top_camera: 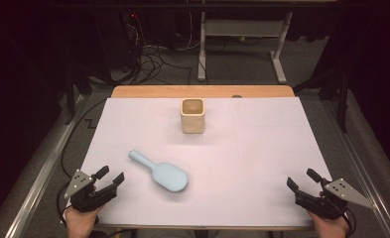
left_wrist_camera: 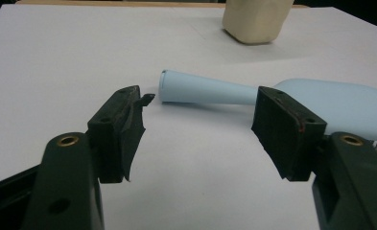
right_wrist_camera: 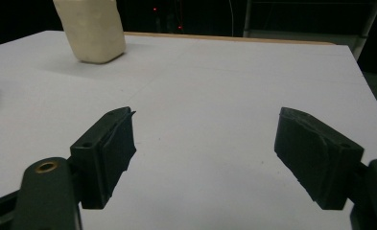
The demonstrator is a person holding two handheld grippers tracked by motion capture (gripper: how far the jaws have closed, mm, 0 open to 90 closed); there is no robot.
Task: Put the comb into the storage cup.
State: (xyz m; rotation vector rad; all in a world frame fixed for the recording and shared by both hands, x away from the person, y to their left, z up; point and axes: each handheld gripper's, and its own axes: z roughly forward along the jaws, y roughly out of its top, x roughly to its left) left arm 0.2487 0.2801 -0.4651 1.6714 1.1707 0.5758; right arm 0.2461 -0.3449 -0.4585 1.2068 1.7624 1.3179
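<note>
White tabletop point(top_camera: 262, 163) ahead — my left gripper point(top_camera: 110, 179) gapes beside the blue hairbrush point(top_camera: 162, 172), handle point(left_wrist_camera: 205, 88) reachable; right gripper point(top_camera: 301, 184) hangs spread, empty.

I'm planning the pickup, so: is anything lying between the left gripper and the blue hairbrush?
Nothing visible does. The left gripper sits open near the table's front left corner, and only bare white table surface separates it from the hairbrush. The cream cup stands farther back, clear of that path.

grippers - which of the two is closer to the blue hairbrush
The left gripper: the hairbrush lies just ahead of its open jaws, handle toward it. The right gripper sits far across the white table.
</note>
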